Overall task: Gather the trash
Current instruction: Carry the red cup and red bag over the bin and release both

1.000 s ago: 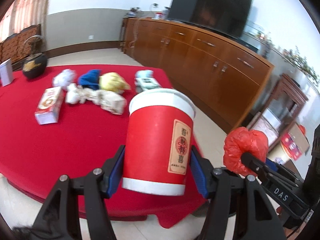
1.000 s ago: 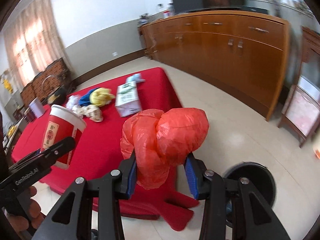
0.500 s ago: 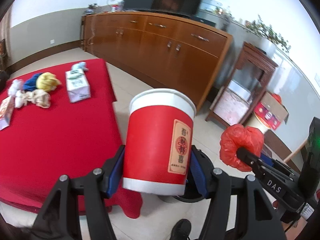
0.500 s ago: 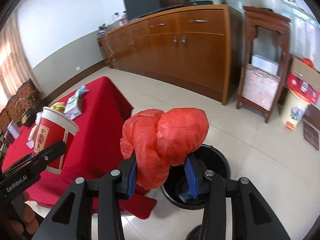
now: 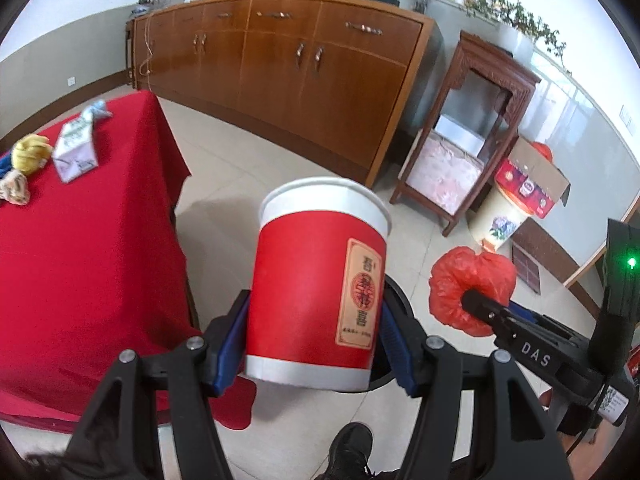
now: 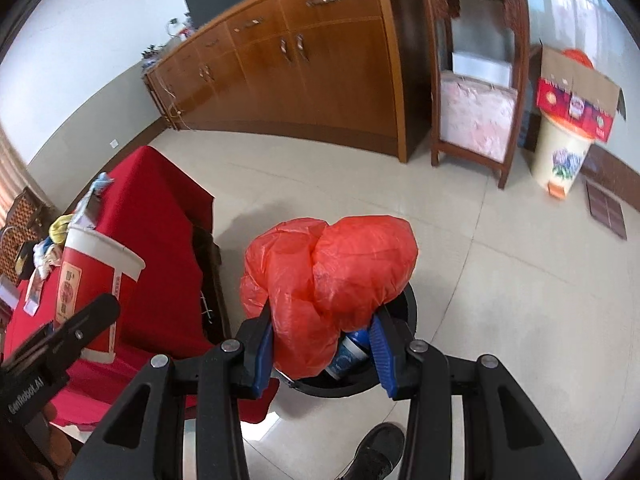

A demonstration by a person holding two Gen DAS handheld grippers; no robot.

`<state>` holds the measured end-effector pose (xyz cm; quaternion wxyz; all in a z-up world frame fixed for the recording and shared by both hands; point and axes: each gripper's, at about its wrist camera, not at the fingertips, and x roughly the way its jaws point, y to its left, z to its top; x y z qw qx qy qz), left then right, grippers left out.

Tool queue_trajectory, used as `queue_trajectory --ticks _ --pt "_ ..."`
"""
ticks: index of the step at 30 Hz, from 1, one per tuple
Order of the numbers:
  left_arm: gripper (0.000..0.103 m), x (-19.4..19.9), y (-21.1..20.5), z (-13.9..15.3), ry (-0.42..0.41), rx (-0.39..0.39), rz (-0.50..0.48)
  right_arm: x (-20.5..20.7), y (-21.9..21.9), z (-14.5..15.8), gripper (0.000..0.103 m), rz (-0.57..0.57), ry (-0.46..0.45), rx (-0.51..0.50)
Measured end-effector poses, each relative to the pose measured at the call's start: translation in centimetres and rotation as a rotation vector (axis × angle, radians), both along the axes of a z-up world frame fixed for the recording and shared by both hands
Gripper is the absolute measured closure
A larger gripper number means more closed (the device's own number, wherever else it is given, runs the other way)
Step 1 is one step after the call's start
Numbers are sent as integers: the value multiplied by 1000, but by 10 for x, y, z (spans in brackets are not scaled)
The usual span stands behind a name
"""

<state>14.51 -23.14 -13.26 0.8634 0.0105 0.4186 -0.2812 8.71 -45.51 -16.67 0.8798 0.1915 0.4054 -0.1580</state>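
Red paper cup (image 5: 316,300) clamped in the left tongs (image 5: 314,344) and crumpled red plastic bag (image 6: 328,288) pinched in the right tongs (image 6: 322,346) hang above the black bin (image 6: 404,312); an off-centre release could drop either onto the floor (image 6: 500,280)

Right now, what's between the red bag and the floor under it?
In the right wrist view a black bin sits on the floor right behind and below the red bag, with a blue-and-white cup already inside.
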Motion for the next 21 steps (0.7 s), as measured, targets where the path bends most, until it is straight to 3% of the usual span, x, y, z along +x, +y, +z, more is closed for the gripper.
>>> queue_trajectory --ticks 10,21 --pt "40 23 -38 -49 78 47 -30 39 -33 -51 59 -41 92 54" --pt "39 48 -60 -97 217 89 -34 73 -57 -102 58 -45 212 95"
